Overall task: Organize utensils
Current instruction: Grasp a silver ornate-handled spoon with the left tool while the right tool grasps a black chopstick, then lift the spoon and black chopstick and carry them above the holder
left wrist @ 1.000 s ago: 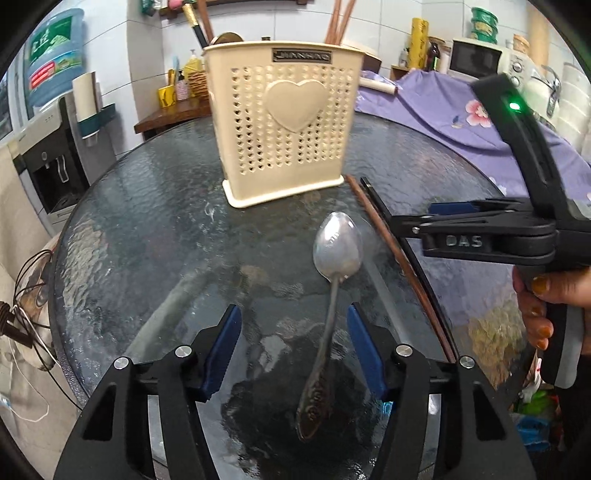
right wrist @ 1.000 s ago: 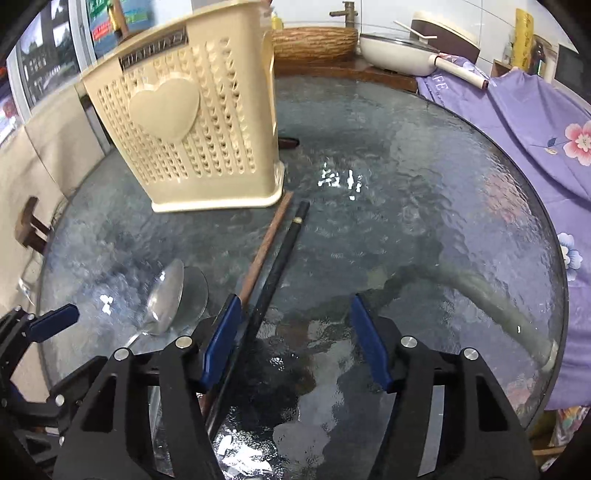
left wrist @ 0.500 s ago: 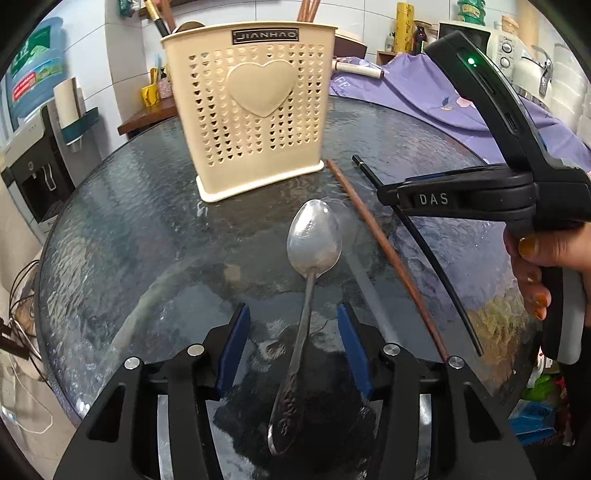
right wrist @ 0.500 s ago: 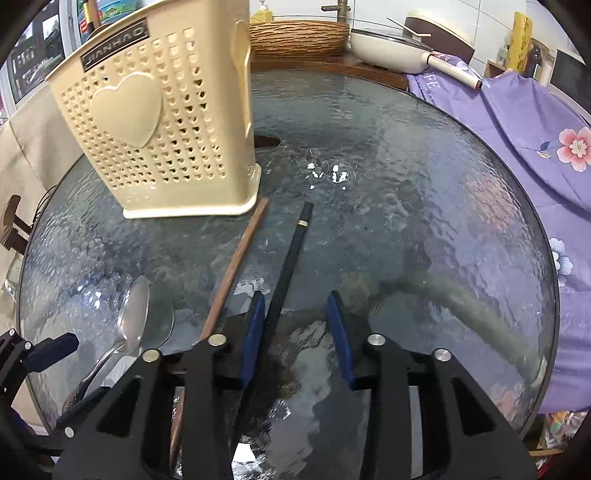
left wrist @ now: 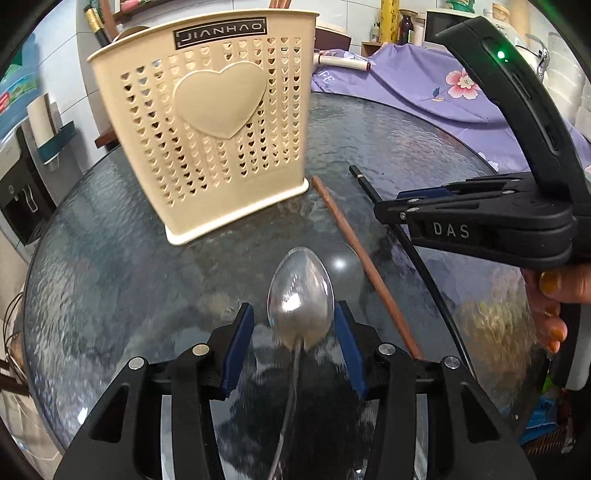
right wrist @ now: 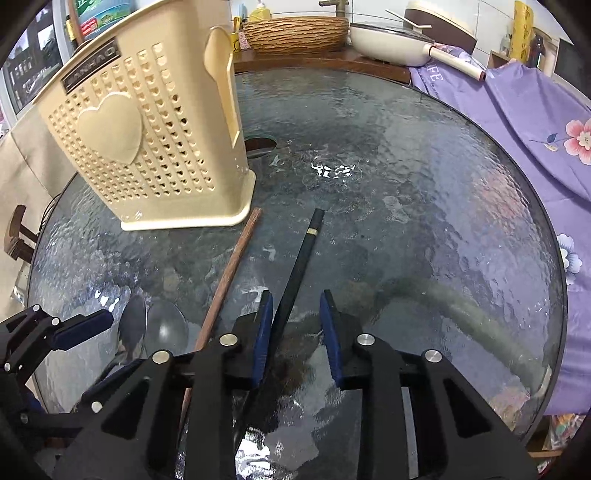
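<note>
One round table [right wrist: 424, 192] of rippled, dark glass fills the middle of the room, with a purple flowered cloth [right wrist: 517, 122] draped just past its far edge. Behind it runs a wooden counter carrying a woven basket [right wrist: 295, 31] and a cream pan [right wrist: 388, 46] with a glass lid; white tiles cover the wall, and a water dispenser [left wrist: 22, 184] stands off to one side.

On the glass I count one cream utensil holder [left wrist: 207, 129], upright, pierced with little hearts and marked with one big heart. One metal spoon [left wrist: 301, 299] lies bowl-up in front of it. Two chopsticks lie beside the spoon, one brown [left wrist: 364, 262] and one black [right wrist: 301, 262], angled slightly apart, their far ends near the holder's base.

Two tongs are at work. The left gripper [left wrist: 293, 321] is closing with the spoon's bowl between its blue pads, which do not yet press it. The right gripper [right wrist: 295, 314] is closing too, straddling the black chopstick, its left pad just at the stick and the right one clear. A hand [left wrist: 554, 295] grips its handle.
</note>
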The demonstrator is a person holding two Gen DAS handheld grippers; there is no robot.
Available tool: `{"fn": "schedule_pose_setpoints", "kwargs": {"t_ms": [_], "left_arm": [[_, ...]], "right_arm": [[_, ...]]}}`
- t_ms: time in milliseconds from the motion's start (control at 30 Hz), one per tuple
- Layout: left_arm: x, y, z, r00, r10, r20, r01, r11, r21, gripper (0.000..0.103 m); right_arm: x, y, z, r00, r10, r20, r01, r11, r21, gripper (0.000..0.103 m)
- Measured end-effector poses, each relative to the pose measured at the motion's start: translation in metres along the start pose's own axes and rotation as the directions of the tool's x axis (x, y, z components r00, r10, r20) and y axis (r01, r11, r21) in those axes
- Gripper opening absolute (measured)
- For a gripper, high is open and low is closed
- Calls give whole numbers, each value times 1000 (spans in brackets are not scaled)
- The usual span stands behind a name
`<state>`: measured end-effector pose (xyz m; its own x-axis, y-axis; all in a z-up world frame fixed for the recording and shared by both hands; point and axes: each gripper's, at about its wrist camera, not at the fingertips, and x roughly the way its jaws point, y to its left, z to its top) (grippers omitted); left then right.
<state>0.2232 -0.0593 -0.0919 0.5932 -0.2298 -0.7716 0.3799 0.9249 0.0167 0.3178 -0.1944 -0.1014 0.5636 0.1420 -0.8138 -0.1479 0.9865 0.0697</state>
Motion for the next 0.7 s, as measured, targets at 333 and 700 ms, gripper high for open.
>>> {"fn": "schedule_pose_setpoints", "kwargs": {"t_ms": [333,700], "left_arm": [[10,-1,16,1000,-2,-26,2,1000,2,36],[-5,1,21,999,18,27,-18,1000,-6,36]], "right_arm": [[10,3,17,1000,8,-12,-8,1000,10,12],[11,-2,15,1000,30,-1,-30,998,49,8]]}}
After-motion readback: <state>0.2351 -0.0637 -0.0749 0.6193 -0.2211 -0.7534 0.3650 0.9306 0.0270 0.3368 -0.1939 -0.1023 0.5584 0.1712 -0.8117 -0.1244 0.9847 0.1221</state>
